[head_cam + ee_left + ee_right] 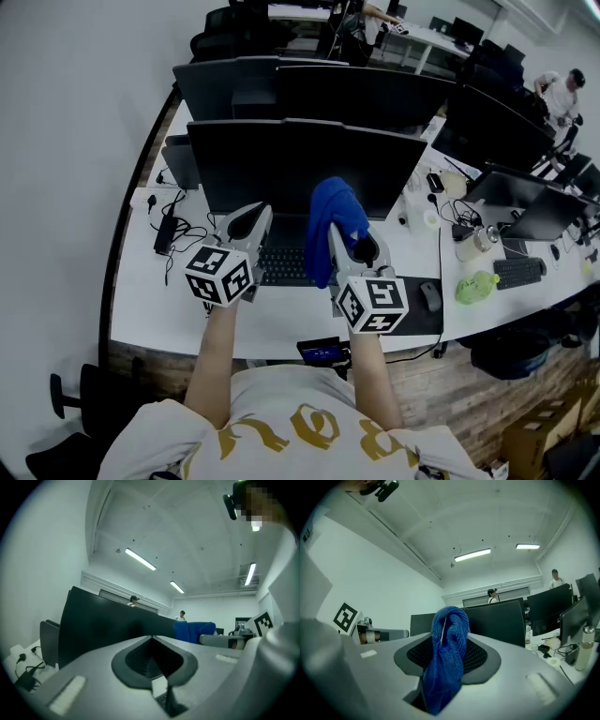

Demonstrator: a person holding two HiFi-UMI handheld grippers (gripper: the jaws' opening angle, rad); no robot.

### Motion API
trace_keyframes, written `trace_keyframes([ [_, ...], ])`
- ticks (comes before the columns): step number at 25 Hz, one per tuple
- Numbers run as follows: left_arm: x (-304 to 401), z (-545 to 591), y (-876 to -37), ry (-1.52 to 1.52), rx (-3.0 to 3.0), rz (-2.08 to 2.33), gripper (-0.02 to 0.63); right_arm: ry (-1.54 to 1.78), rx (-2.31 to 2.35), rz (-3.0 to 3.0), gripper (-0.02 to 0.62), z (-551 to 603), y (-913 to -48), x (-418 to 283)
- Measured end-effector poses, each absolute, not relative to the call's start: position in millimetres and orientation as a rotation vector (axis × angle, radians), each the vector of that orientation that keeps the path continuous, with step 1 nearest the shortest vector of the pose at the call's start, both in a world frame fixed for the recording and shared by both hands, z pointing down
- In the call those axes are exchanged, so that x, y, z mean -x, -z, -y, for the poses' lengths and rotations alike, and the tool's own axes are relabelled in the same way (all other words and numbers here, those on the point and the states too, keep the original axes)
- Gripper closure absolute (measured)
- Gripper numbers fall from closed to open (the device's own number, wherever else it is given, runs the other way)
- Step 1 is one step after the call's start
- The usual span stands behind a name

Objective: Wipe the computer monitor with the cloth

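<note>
Currently cloth [337, 217], blue and bunched, is clamped in right gripper [349, 242] and draped over its jaws, in front of monitor [281, 164] at the screen's 5 o'clock; contact with screen not discernible. Left gripper [246, 223] at cloth's 9 o'clock, jaws together, nothing between, over keyboard [281, 267] on desk [150, 314]

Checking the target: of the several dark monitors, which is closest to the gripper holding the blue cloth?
The monitor directly ahead, above the keyboard; the right gripper holds the blue cloth before its screen. Others stand farther back or rightward.
</note>
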State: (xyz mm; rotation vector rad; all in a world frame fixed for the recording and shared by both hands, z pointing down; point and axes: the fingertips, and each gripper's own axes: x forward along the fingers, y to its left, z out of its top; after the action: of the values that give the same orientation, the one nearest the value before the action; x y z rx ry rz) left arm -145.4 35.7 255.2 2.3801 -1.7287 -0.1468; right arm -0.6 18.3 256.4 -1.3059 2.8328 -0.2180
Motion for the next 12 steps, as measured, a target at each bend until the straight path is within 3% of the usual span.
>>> trace_keyframes([
  [12,165,-30,-254,0.194,-2.363,1.727,0.604,0.229,1.227,-2.799,0.413,-7,-246,13],
])
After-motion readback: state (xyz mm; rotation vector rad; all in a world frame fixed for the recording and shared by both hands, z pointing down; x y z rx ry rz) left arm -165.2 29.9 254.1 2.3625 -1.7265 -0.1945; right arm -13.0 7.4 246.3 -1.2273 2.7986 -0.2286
